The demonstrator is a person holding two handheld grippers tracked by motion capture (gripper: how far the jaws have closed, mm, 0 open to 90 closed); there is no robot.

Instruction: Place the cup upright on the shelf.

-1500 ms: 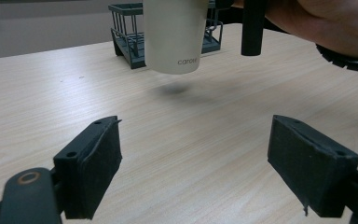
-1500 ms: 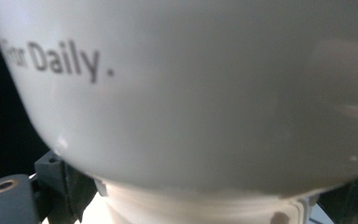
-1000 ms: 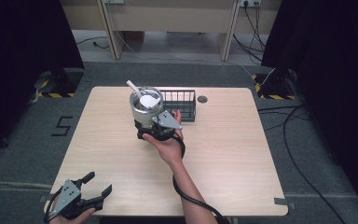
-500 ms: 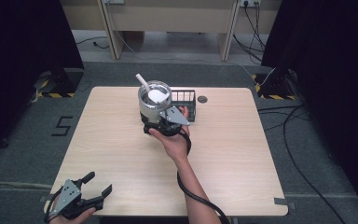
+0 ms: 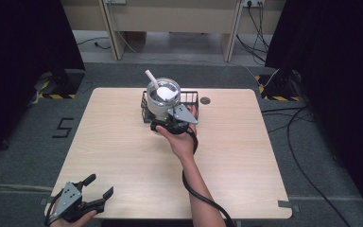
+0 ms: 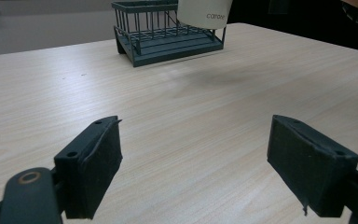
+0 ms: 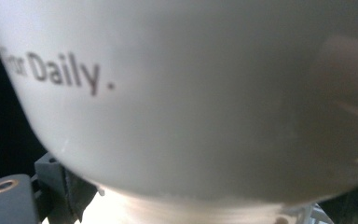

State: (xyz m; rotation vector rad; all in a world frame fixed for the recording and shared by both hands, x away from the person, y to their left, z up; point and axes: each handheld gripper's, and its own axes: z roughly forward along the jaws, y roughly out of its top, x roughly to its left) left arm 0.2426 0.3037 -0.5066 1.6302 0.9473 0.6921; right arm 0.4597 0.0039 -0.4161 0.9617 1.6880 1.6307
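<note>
A white lidded cup (image 5: 162, 100) with a white straw (image 5: 150, 78) hangs over the black wire rack (image 5: 191, 98) at the table's far middle. My right gripper (image 5: 166, 121) is shut on its lower body from the near side. In the right gripper view the cup's wall (image 7: 191, 93) with the print "Daily." is right up against the camera, and one dark pad (image 7: 70, 189) shows beneath it. At the table's near left corner my left gripper (image 5: 99, 185) stands open and holds nothing. Its view looks across bare wood between the jaws (image 6: 193, 158) to the rack (image 6: 168, 39) and the cup's base (image 6: 205, 13).
The light wood table (image 5: 246, 151) has a small dark round grommet (image 5: 205, 100) just right of the rack. The right forearm and its black cable (image 5: 196, 189) cross the near middle. Grey carpet and loose cables (image 5: 307, 123) lie around the table.
My right gripper has carried the cup away from the person and slightly right, from the table's middle to over the rack. The left gripper has stayed put.
</note>
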